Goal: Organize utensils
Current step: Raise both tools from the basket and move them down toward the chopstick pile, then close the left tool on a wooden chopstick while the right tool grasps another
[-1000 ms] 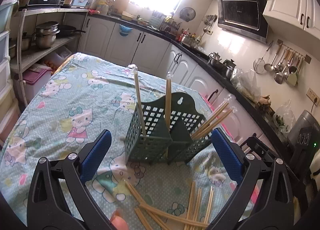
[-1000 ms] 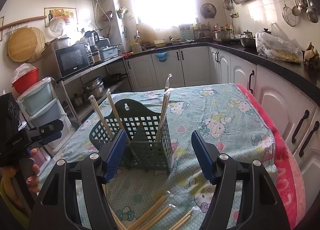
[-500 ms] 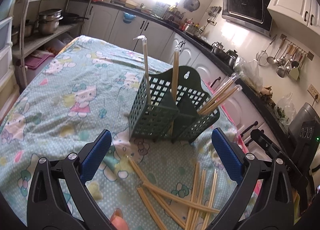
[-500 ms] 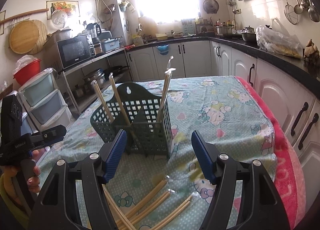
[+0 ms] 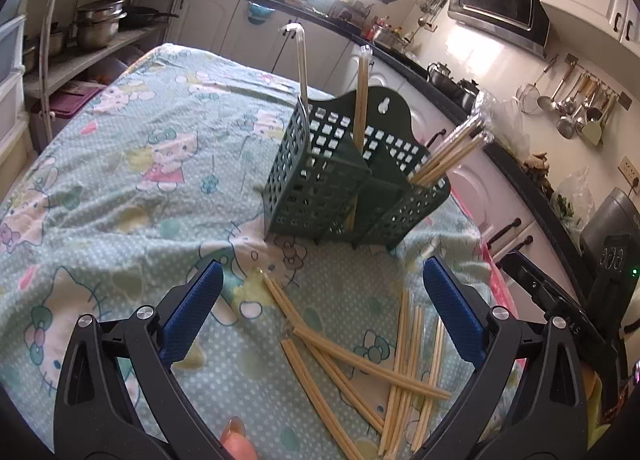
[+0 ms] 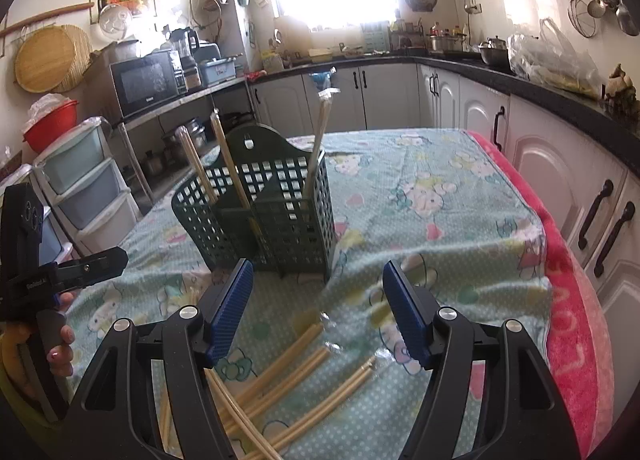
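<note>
The green basket stands in the middle of the left wrist view, on the cartoon-cat tablecloth. A few chopsticks stick up out of its boxes. More loose chopsticks lie in a crossed pile on the cloth at the bottom of the frame, in front of the basket.

The left gripper hangs over that pile. Its blue jaws are spread wide and hold nothing. The right gripper is spread wide too, and nothing is between its jaws.

Only the left view shows the spoons hanging on the wall at the right, and a fingertip at the bottom edge.

Only the right view shows the microwave at the upper left, the red bowl, and a hand holding the left gripper's handle at the left edge.
</note>
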{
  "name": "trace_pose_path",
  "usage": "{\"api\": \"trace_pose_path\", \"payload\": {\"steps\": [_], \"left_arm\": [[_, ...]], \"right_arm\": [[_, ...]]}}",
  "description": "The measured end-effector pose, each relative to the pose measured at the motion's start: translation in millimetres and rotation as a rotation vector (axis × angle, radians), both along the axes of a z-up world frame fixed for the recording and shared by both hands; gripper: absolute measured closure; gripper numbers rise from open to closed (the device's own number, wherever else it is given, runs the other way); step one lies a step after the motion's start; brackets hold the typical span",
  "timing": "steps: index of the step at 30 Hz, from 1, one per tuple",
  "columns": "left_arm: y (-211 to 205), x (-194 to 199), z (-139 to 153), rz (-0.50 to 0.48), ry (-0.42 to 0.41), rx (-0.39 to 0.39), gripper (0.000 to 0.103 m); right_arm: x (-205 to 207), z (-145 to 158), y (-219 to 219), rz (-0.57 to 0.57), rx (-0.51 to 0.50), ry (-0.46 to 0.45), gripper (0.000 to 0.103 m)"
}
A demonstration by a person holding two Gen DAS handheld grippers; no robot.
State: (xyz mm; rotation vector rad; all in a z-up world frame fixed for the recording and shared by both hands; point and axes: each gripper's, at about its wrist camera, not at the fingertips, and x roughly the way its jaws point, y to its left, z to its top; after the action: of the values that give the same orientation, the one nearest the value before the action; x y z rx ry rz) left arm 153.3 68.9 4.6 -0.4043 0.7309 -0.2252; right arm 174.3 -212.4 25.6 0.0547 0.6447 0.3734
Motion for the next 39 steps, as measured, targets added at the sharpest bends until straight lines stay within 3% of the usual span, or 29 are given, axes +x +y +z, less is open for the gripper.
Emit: {"api": "trace_pose_path", "payload": {"steps": [5, 11, 21, 29, 35, 39], "left_arm": [[-4.3, -0.8, -12.2, -0.021, 0.032, 0.000, 0.011], [-12.0, -2.3, -26.8, -0.061, 0.075, 0.002, 0.020], [-23.0, -4.5, -50.2, -0.133, 0.143, -0.008, 0.043], [-23.9, 5.8, -62.5, -0.123, 0.179, -0.019, 0.046], [-22.8, 18.1, -71.0, -0.110, 0.206, -0.025, 0.054], [-21.0, 21.8, -75.0, -0.098, 0.212, -0.019, 0.066]], "right_arm": [[-2.7, -14.0, -2.5, -0.002, -0.019, 0.038, 0.038], [-5.5, -31.4, -5.1, -0.002, -0.032, 0.085, 0.038], [-10.4, -45.2, -9.1, -0.004, -0.036, 0.119, 0.038], [-10.8, -53.1, -13.2, -0.008, -0.031, 0.145, 0.038], [-6.5, -63.7, -16.7, -0.015, -0.020, 0.191, 0.038], [-2.0, -72.4, -16.5, -0.008, -0.005, 0.234, 0.038]]}}
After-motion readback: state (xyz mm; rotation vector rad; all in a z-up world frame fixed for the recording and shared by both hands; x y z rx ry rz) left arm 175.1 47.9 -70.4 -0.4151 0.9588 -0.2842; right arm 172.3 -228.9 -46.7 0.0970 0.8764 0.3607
